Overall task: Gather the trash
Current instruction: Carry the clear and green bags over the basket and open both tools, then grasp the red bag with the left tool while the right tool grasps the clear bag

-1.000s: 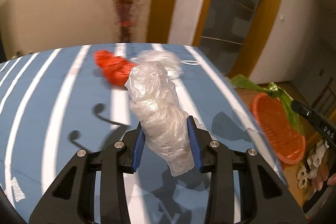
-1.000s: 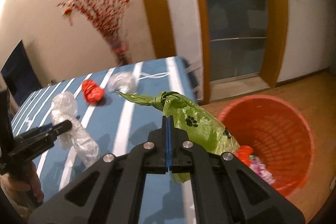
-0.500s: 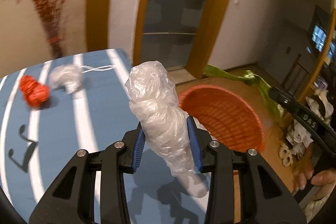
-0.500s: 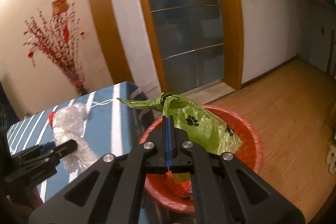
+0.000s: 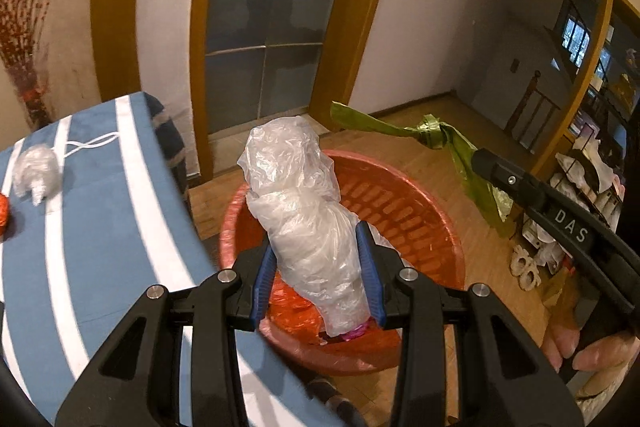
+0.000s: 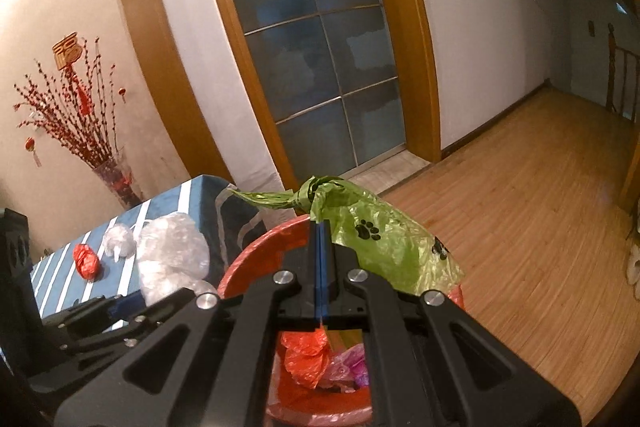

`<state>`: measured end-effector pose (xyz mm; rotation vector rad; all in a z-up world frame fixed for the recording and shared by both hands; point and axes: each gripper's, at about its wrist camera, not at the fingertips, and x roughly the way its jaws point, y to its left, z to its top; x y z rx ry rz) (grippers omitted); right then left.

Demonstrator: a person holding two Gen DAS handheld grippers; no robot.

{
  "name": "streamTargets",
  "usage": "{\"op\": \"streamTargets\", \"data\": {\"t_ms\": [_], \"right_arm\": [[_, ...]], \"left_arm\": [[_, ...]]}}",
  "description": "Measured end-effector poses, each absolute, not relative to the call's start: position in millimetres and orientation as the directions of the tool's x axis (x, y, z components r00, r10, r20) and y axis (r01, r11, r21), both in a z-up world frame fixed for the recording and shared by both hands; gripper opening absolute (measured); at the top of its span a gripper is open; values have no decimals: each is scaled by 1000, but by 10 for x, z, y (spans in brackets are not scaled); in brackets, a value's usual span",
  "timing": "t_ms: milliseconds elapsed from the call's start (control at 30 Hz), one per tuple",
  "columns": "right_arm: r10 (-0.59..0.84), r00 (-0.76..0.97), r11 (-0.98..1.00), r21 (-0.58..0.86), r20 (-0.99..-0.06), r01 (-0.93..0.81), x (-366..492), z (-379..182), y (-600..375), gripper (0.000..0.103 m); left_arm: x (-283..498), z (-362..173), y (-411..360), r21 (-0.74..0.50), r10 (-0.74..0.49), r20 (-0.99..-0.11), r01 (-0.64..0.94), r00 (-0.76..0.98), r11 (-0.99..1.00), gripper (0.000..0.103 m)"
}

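Note:
My left gripper (image 5: 318, 259) is shut on a crumpled clear plastic bag (image 5: 300, 203) and holds it above the orange trash basket (image 5: 420, 215) on the floor. My right gripper (image 6: 320, 247) is shut on a knotted green bag with paw prints (image 6: 372, 231), held over the same basket (image 6: 248, 263). The green bag also shows in the left wrist view (image 5: 460, 155), and the clear bag shows in the right wrist view (image 6: 172, 255). The basket holds red and pink plastic scraps (image 6: 320, 359).
A blue table with white stripes (image 5: 100, 247) stands left of the basket. On it lie a small clear bag wad (image 5: 38, 171) and a red wad (image 6: 86, 261). A glass door (image 6: 312, 47), wood floor (image 6: 540, 207) and a vase of red branches (image 6: 112, 175) lie beyond.
Both grippers swung right from over the table to above the orange basket, each keeping its bag. The table and its leftover wads shifted to the left of both views.

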<state>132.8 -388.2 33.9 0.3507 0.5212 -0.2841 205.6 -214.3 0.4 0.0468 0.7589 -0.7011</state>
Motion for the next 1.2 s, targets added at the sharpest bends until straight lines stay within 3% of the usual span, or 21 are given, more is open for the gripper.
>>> {"op": "streamTargets", "data": {"t_ms": [167,300,367,400,500,767,900,1200], "right_arm": [[-157,827,891,285,-539,355,1379,251,-4016,2],[-136,820,887,300,-555,350,1443,162,-4075,7],[-130,813,886,303,-567,353,1462,119,-4078,31],[-131,810,882,306,-572,359,1459,99,-4079,35],[-136,801,876,306,-583,372,1447,39,-4099,39],[-179,781,880,257,-598,399,1384,-19,-4063,64],[-190,776,887,233,-602,398,1384,-29,-3990,70],[-201,774,918,161,-601,363,1446,-4,-3724,83]], "left_arm": [[2069,-78,-2240,-206,-560,-665,600,494,773,40],[2065,-151,-2247,-184,-531,-687,588,496,788,63],[2083,-189,-2211,-166,-509,-696,576,506,800,67],[2092,-212,-2180,-161,-499,-702,570,508,806,69],[2112,-284,-2049,-135,-459,-721,545,519,828,72],[2176,-320,-1487,-58,-340,-736,446,585,893,83],[2298,-306,-1127,-69,-305,-735,382,606,922,87],[2541,-245,-234,-109,-196,-709,169,677,980,87]]}}
